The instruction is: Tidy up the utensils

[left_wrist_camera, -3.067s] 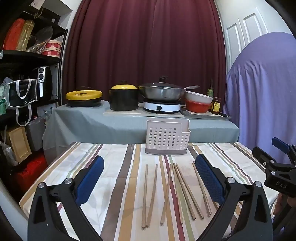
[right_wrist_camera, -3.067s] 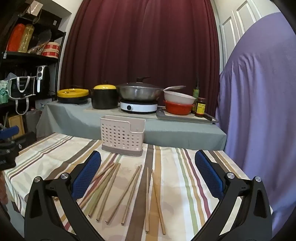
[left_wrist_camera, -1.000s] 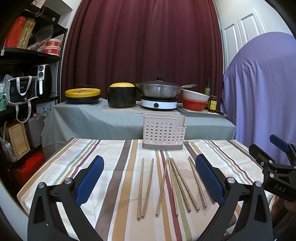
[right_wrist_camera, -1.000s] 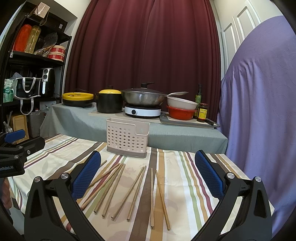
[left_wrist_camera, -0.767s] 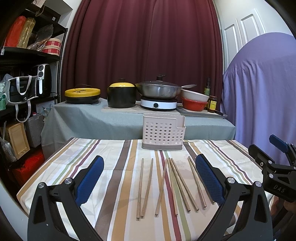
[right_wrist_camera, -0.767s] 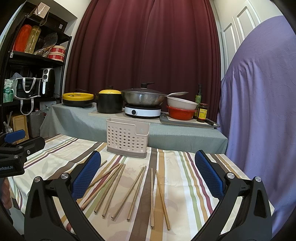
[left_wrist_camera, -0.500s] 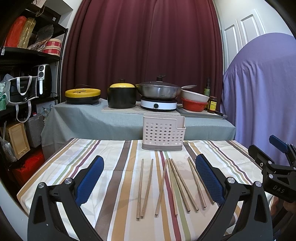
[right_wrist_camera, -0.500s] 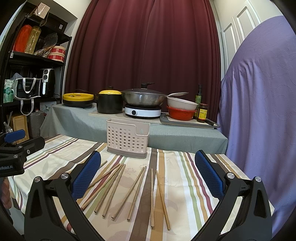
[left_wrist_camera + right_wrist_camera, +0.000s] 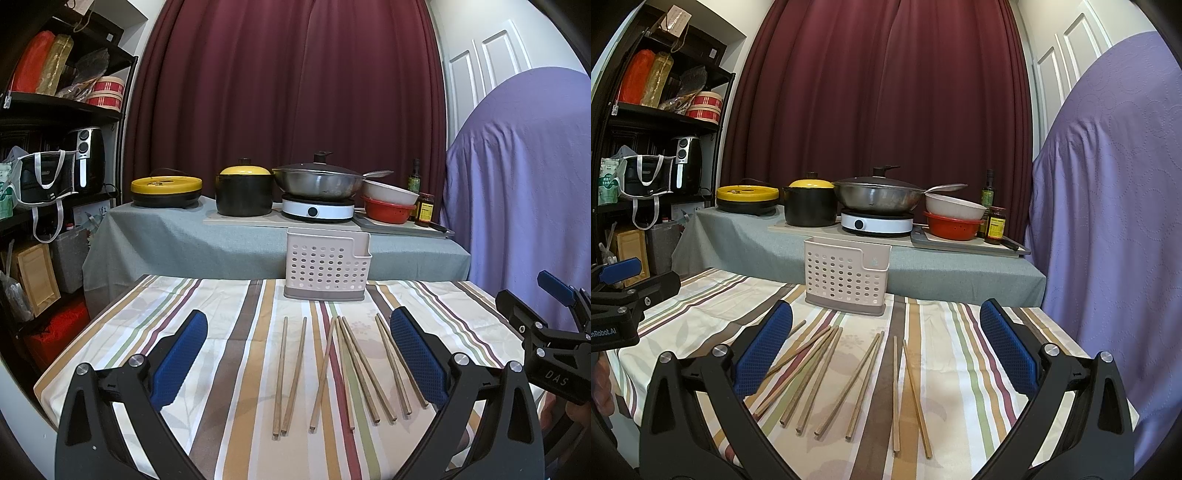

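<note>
Left gripper [image 9: 297, 360] jaws wide apart, empty, above the chopsticks [image 9: 347, 369] on the striped tablecloth [image 9: 221, 332]. Right gripper [image 9: 886, 354] same, touching nothing; holder [image 9: 846, 277] beyond.

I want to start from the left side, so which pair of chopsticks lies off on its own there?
The leftmost pair: two chopsticks side by side, with a bare gap of cloth between them and the other six, which bunch together toward the right.
</note>
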Action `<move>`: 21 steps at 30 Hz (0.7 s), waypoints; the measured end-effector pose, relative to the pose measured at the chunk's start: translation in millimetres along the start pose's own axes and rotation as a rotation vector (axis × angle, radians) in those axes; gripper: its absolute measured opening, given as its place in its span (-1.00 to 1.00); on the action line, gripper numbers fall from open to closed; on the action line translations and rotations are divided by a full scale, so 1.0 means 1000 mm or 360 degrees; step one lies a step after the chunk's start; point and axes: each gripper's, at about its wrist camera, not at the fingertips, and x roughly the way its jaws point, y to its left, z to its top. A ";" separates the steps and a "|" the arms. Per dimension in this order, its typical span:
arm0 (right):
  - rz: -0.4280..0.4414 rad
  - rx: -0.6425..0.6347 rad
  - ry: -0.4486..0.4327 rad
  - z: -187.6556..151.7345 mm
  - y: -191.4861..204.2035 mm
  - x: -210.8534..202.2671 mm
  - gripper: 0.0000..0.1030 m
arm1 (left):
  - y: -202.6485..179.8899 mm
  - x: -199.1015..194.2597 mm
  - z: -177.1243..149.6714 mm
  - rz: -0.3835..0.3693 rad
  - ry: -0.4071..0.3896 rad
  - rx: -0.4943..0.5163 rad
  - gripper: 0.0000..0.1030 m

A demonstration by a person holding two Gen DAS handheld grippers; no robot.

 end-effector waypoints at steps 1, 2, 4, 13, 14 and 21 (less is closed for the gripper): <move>-0.0001 0.0000 -0.0001 0.000 0.000 0.000 0.92 | 0.001 0.000 0.000 0.0001 -0.0001 0.0000 0.87; -0.0001 0.0000 -0.0002 0.000 0.000 0.000 0.92 | 0.001 0.000 0.000 0.0001 -0.0001 0.0001 0.87; -0.0001 0.0001 -0.0001 0.000 0.000 0.000 0.92 | 0.001 0.000 0.000 0.0001 -0.0002 0.0000 0.87; -0.0004 0.0002 0.0033 -0.001 0.001 0.006 0.92 | 0.008 0.011 -0.006 0.0011 0.0053 -0.0025 0.87; -0.0001 0.0007 0.0050 -0.002 0.000 0.009 0.92 | 0.009 0.014 -0.009 0.0018 0.0074 -0.0027 0.87; -0.0011 0.0030 0.0191 -0.027 -0.010 0.032 0.92 | 0.021 0.044 -0.040 0.0019 0.0292 -0.0052 0.87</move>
